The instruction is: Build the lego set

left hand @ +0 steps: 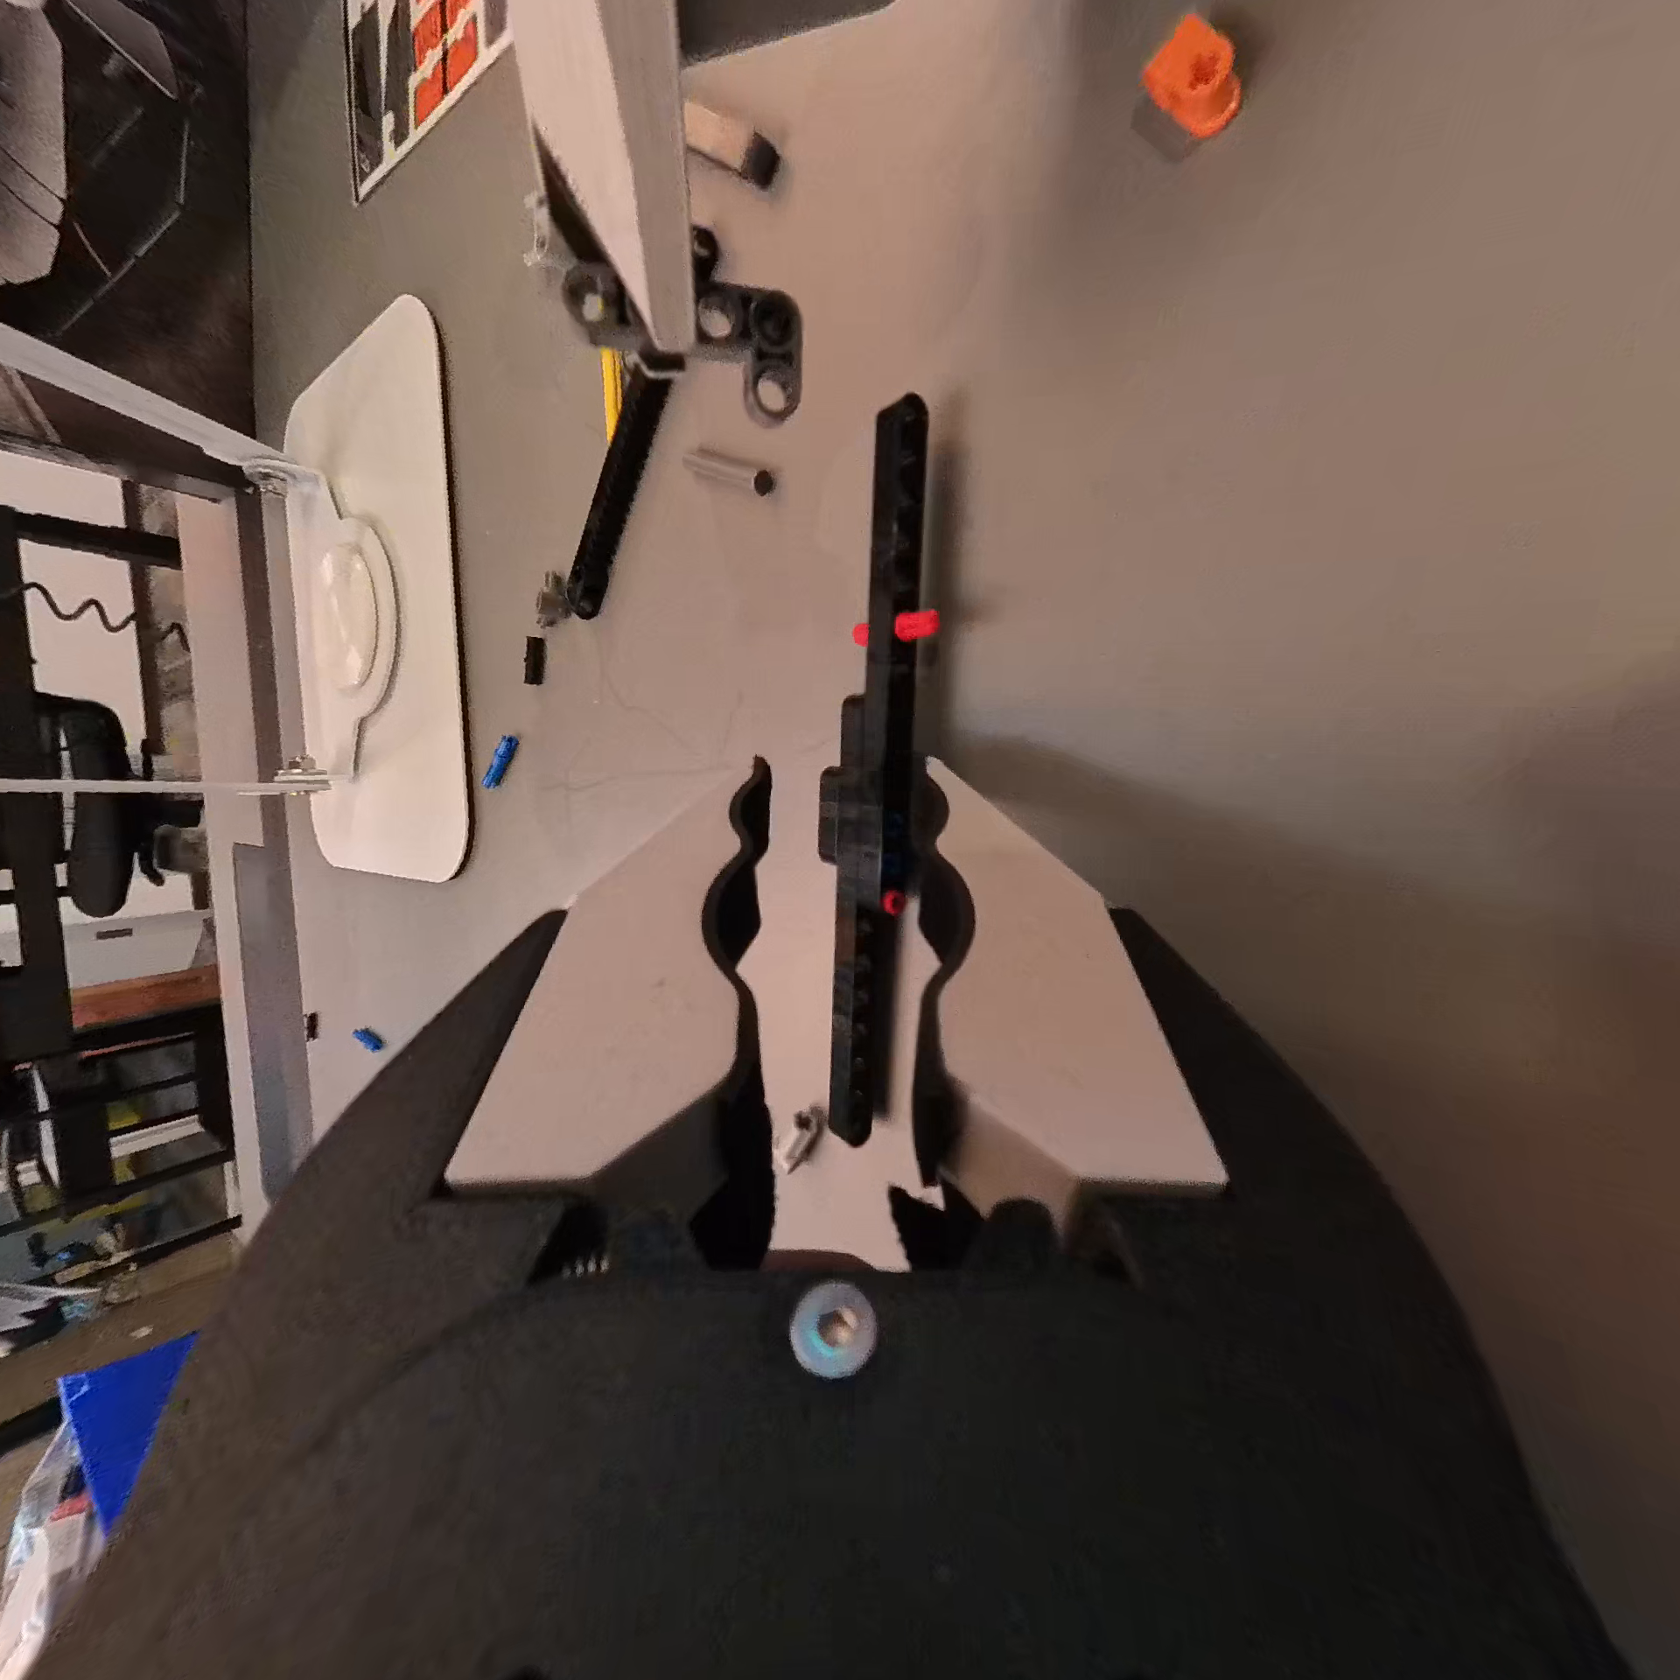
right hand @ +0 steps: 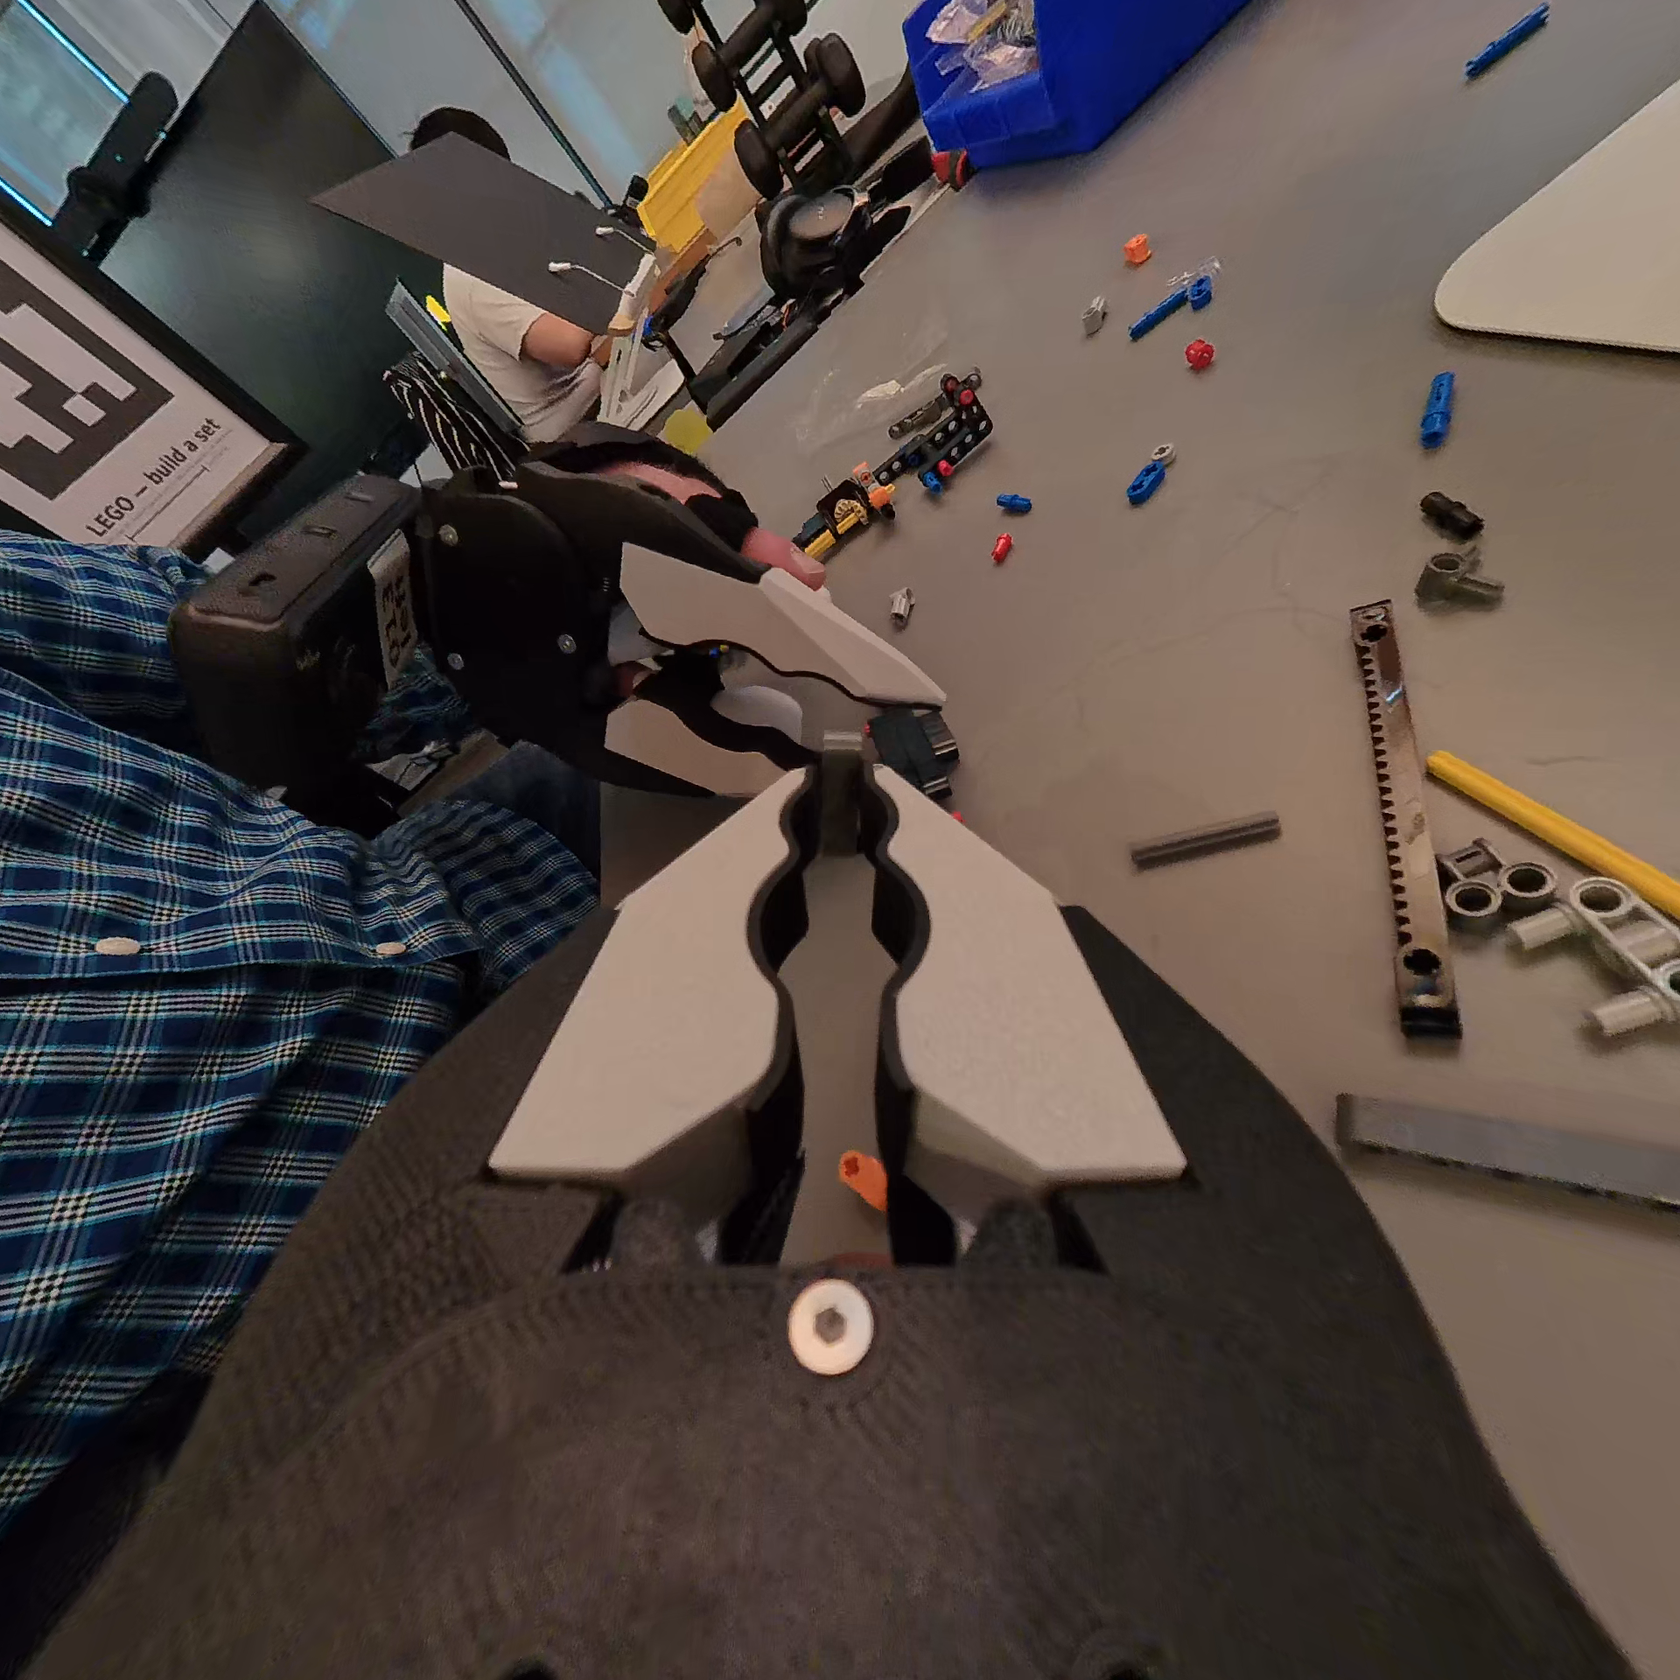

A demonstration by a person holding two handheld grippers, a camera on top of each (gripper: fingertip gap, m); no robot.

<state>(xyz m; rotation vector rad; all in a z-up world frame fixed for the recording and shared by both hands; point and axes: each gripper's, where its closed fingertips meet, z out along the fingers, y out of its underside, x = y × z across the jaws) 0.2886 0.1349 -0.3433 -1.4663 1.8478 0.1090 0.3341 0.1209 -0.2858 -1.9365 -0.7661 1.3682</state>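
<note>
Your left gripper [left hand: 841,773] has its fingers spread, with a long black beam [left hand: 886,755] standing between them against the finger at 3 o'clock and a gap on the other side, so it looks loosely cradled, not clamped. Two red pins [left hand: 914,625] poke through the beam, one at 12 o'clock from the fingertips and one lower, between the fingers.

Your right gripper [right hand: 841,782] is clenched on a small dark grey piece [right hand: 841,800] at its fingertips, close to the left gripper at 11 o'clock in the right wrist view.

To join them well, I judge you should first tighten the left fingers so the beam cannot swivel, then line the grey piece up squarely before pressing.

On the grey tabletop [right hand: 1182,636], from the right wrist view, count one toothed black rack [right hand: 1395,800], one yellow rod [right hand: 1545,827], one dark grey axle [right hand: 1205,841], and one blue bin [right hand: 1045,82] at 1 o'clock.
</note>
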